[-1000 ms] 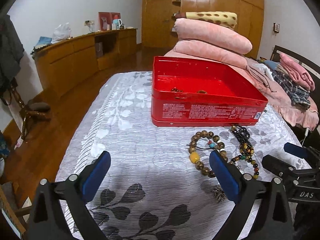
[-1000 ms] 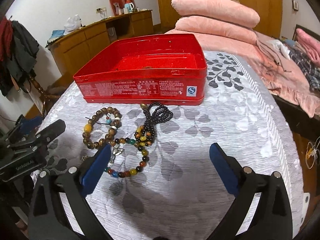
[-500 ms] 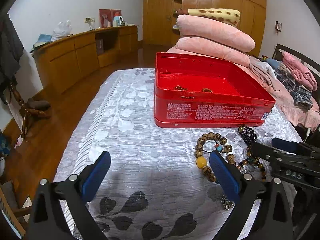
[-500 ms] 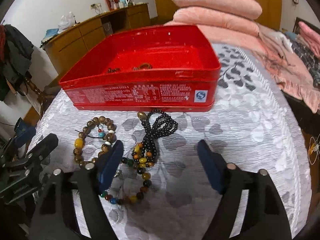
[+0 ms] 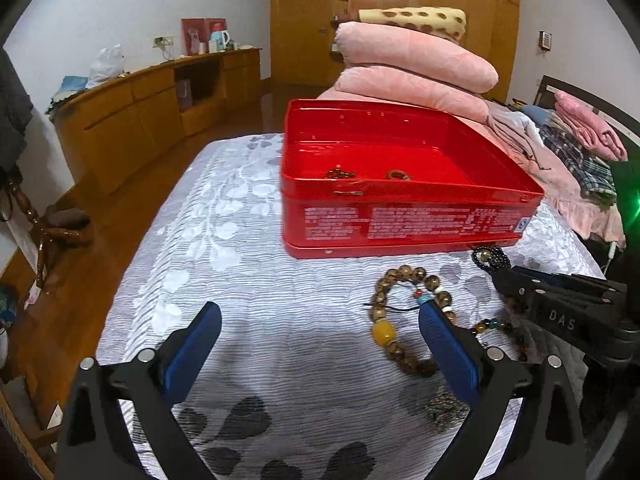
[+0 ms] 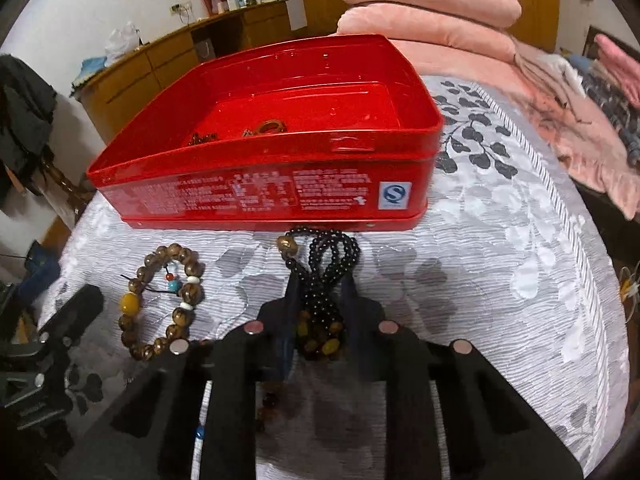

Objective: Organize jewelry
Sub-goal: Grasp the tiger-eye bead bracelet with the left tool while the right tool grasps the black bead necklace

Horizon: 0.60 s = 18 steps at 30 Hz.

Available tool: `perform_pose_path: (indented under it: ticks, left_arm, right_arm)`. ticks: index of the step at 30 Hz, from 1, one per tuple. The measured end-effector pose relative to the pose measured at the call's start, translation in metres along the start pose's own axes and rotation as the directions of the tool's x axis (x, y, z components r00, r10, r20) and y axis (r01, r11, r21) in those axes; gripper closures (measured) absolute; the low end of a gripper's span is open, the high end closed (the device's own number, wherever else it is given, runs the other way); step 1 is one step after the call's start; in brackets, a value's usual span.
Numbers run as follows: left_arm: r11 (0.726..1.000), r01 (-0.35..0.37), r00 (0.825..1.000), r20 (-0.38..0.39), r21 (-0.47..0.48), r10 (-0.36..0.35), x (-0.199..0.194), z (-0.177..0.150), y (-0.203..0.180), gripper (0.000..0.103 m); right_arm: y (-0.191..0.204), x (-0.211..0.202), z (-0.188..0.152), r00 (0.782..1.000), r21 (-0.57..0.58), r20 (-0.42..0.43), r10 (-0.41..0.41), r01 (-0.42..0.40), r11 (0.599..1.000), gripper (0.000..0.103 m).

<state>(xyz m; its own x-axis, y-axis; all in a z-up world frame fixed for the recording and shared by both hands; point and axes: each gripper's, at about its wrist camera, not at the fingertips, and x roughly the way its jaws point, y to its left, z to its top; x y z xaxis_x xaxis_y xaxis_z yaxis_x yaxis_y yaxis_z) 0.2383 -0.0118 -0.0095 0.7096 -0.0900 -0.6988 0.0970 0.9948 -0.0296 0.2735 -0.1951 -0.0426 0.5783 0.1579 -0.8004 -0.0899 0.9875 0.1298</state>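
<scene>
Reading "DAS" on my right hand-held gripper from the left view; the red rectangular metal tin bears white print too small to read. Since a second ago its jaws have been closing, now narrow around the black beaded necklace on the bed. My left hand-held gripper stands wide, empty.
</scene>
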Motion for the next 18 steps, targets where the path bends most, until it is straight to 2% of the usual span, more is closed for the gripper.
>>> perform_pose_path:
  ticks: [5, 9, 12, 15, 17, 18]
  left_arm:
    - [1.0, 0.019, 1.0, -0.021, 0.016, -0.019, 0.007, 0.003, -0.01, 0.008]
    - [0.999, 0.029, 0.998, -0.065, 0.032, -0.026, 0.017, 0.004, -0.016, 0.029]
    - [0.999, 0.037, 0.995, -0.096, 0.028, -0.034, 0.023, 0.003, -0.016, 0.035]
    - [0.998, 0.049, 0.99, -0.137, 0.027, -0.045, 0.032, 0.001, -0.015, 0.046]
    - [0.999, 0.044, 0.989, -0.142, 0.027, -0.04, 0.033, 0.001, -0.015, 0.049]
    - [0.999, 0.034, 0.99, -0.141, 0.032, -0.029, 0.034, 0.002, -0.016, 0.055]
  right_arm:
    - [-0.009, -0.01, -0.005, 1.0, 0.007, 0.012, -0.018, 0.018, 1.0, 0.085]
    - [-0.014, -0.014, -0.005, 1.0, 0.012, 0.021, -0.006, 0.006, 1.0, 0.085]
    - [-0.015, -0.015, -0.007, 1.0, 0.011, 0.022, 0.002, -0.002, 1.0, 0.084]
    - [-0.015, -0.014, -0.007, 1.0, 0.011, 0.021, 0.006, -0.007, 1.0, 0.084]
    - [-0.014, -0.014, -0.007, 1.0, 0.012, 0.022, 0.009, -0.01, 1.0, 0.084]
    - [-0.014, -0.014, -0.007, 1.0, 0.011, 0.024, 0.011, -0.011, 1.0, 0.084]
